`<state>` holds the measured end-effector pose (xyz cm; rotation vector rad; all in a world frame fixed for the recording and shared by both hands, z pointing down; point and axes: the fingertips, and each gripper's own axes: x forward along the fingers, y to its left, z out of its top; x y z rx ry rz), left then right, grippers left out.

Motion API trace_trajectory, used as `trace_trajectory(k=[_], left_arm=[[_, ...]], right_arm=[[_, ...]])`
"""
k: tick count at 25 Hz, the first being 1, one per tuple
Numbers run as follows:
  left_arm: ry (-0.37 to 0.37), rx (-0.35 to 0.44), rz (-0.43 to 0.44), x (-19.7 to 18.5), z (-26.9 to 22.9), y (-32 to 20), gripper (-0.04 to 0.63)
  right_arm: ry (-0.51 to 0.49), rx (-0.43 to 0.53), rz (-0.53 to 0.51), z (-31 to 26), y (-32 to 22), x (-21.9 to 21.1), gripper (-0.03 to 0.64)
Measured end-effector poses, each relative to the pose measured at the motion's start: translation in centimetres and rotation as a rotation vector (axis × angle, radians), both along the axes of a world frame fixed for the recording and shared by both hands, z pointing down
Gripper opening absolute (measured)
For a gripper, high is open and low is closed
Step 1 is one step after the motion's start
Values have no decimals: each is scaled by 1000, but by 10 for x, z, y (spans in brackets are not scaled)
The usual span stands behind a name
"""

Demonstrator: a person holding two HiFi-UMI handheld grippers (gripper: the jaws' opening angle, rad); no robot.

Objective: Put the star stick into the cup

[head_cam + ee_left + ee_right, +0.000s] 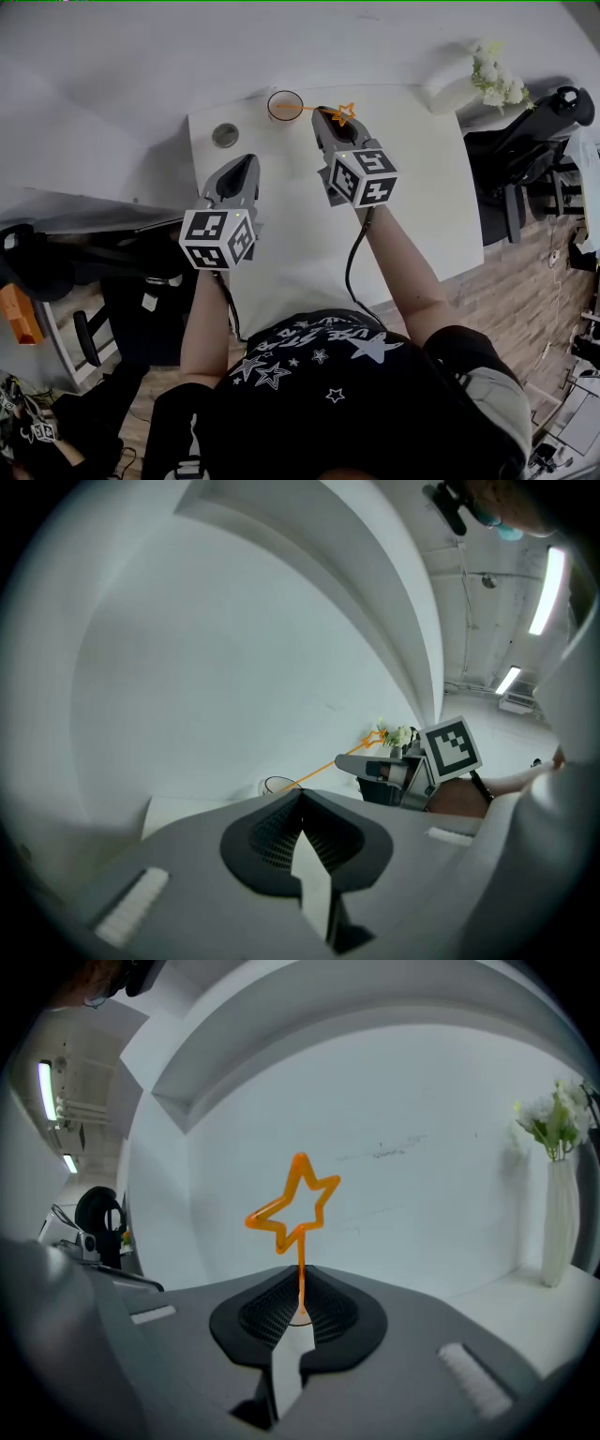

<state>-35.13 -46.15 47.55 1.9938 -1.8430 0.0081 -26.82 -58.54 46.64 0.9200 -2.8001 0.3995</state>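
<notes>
Right tongs [300,1312]: clenched on the star stick's [301,1274] shaft, the star at 12 o'clock above the tips.
Left tongs [302,803]: clenched shut, nothing between them.
Star stick: raised off the tabletop [422,187], its plain end over the cup's mouth.
Cup [272,111]: upright, at 10 o'clock from the right tongs in the head view.

You hold both grippers out ahead of you, with your left forearm [202,323] and right forearm [403,272] bare and stretched forward. Your left gripper [246,164] sits nearer your body, its fingers [267,841] pressed together with nothing between them. Your right gripper [322,114] reaches farther forward. Its fingers [248,1321] are closed on the thin stem of the star stick [301,1255], and the star stands just past the tips.
</notes>
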Motion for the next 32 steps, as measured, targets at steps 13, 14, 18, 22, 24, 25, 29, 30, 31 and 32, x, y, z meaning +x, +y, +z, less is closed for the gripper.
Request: trace_trajectory(k=[13, 14, 18, 22, 24, 25, 29, 30, 31, 32], left_arm=[[-88, 71, 3, 47, -53, 51, 3], [-93, 77, 5, 53, -57, 55, 3], [-108, 98, 15, 79, -69, 78, 3], [-116, 115, 30, 105, -76, 102, 3], [-119, 120, 37, 118, -78, 113, 3], [-122, 122, 40, 125, -79, 118, 3], [-132, 131, 50, 154, -84, 141, 3], [-134, 134, 52, 162, -85, 147, 3], [-136, 137, 53, 170, -86, 153, 3], [-138, 141, 52, 177, -87, 159, 3]], right_arm=[[-86, 101, 6, -70, 59, 68, 32], [-94, 107, 9, -75, 65, 76, 32], [-107, 118, 12, -86, 93, 105, 32], [-120, 122, 29, -90, 121, 133, 32], [-123, 122, 36, -91, 132, 148, 32], [-125, 123, 39, -92, 138, 155, 32], [-132, 128, 52, -95, 163, 189, 32], [-133, 129, 55, -96, 169, 198, 32], [-133, 129, 58, -95, 176, 207, 32], [-133, 129, 61, -95, 183, 216, 32]])
